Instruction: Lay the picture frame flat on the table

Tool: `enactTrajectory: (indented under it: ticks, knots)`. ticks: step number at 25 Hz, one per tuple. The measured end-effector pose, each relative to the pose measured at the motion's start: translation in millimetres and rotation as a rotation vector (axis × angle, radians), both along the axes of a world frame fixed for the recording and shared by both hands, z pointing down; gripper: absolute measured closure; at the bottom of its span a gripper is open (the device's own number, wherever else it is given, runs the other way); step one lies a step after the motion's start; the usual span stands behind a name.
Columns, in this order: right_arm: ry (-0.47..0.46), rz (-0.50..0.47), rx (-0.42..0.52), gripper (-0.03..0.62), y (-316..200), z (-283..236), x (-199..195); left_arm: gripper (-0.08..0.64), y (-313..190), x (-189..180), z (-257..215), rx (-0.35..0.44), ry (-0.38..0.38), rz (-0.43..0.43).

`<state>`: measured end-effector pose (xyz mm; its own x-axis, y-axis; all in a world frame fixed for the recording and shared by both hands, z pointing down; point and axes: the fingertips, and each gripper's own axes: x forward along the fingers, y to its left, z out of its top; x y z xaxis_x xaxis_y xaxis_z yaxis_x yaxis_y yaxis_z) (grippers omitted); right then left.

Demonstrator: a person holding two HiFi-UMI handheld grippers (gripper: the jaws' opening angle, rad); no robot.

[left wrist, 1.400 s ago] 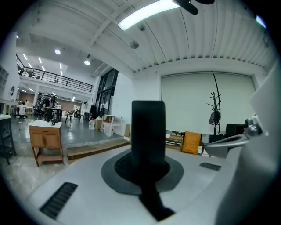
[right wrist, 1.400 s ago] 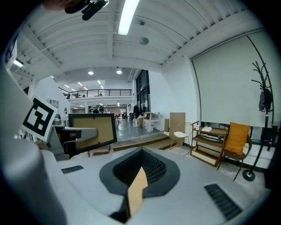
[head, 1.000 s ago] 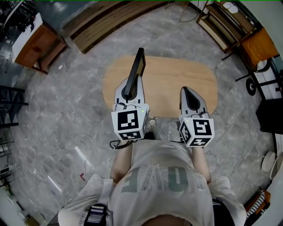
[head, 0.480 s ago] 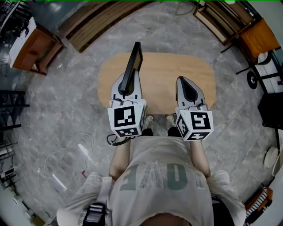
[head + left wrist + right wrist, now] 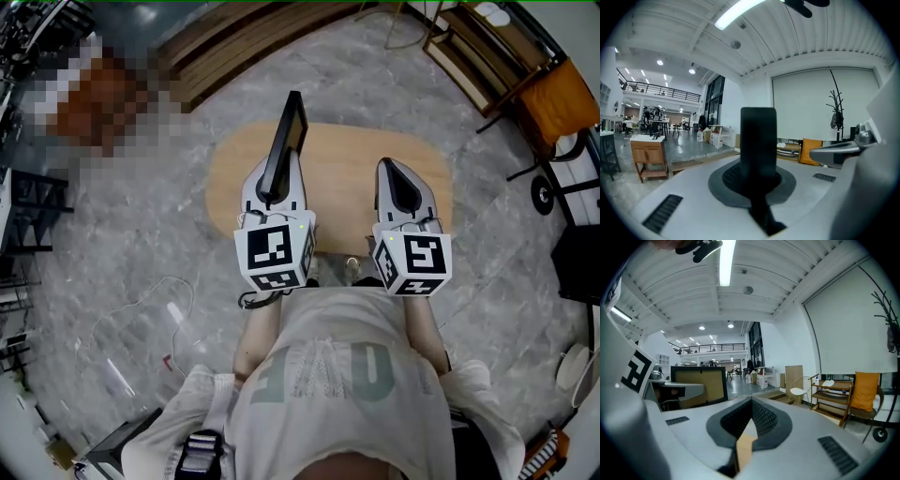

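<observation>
The picture frame (image 5: 284,145) has a black border and a tan panel. It stands upright on edge over the left part of the oval wooden table (image 5: 347,159). My left gripper (image 5: 273,192) is shut on its lower edge. In the left gripper view the frame (image 5: 758,140) rises as a dark bar between the jaws of the left gripper (image 5: 758,174). My right gripper (image 5: 392,169) hovers over the table's right half, shut and empty. In the right gripper view the right gripper (image 5: 751,404) shows its tips meeting, with the frame (image 5: 698,384) off to the left.
The small table stands on a grey marble floor. Wooden planks (image 5: 234,42) lie beyond it. A wooden shelf (image 5: 478,56) and an orange chair (image 5: 561,98) are at the upper right. A white cable (image 5: 141,309) trails on the floor at the left.
Both grippers and the frame have shifted only slightly in the view. The frame stays upright in the left gripper's hold.
</observation>
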<state>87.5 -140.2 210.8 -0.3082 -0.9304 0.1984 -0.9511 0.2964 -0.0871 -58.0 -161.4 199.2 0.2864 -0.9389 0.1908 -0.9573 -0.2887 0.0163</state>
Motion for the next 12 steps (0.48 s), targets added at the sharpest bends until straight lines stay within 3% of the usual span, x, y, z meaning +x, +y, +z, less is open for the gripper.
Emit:
enactTrajectory:
  ticks: [12]
  knots:
    - [-0.031, 0.042, 0.029, 0.586, -5, -8, 14, 0.541, -5, 13, -1, -0.002, -0.054, 0.028]
